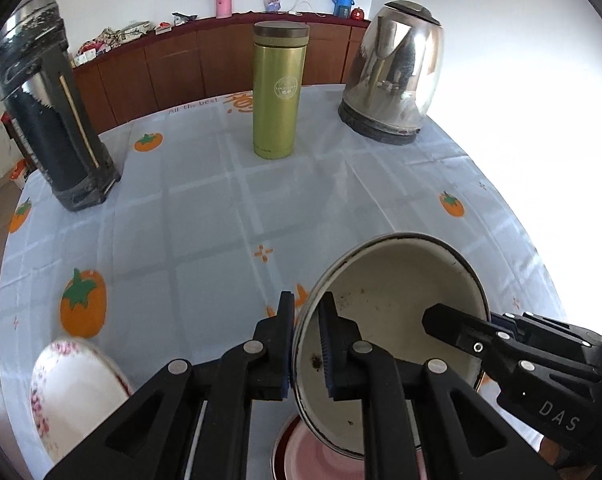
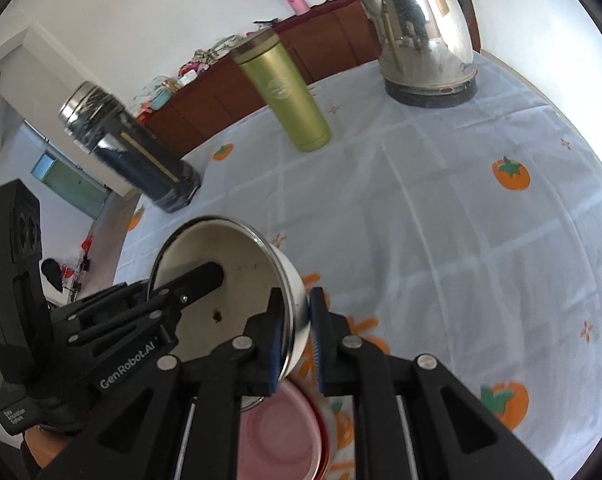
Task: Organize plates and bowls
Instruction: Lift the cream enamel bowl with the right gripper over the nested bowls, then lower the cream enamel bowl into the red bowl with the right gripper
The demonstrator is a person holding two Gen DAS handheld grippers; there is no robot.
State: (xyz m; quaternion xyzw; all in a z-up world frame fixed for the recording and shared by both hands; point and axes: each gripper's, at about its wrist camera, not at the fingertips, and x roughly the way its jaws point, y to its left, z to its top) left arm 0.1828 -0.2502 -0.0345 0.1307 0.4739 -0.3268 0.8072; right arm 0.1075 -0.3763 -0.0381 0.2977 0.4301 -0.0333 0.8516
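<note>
Partly, black fingers are hiding the tilted enamel bowl [image 1: 397, 280] at lower centre; left gripper [image 1: 307, 344] and right gripper [image 2: 295, 340] are clenching its opposite rims above the pumpkin-printed tablecloth [image 1: 205, 216].

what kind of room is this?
Likely a home dining room or kitchen: table with a pumpkin-print tablecloth, steel electric kettle, green thermos, wooden sideboard cluttered with flasks.

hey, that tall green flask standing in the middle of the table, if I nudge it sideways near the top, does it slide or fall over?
Probably tips rather than slides: the green flask is tall on a narrow base, and the tablecloth may drag at its foot. Once down, its round body would likely roll. It looks like rigid metal, so hardly fragile.
</note>
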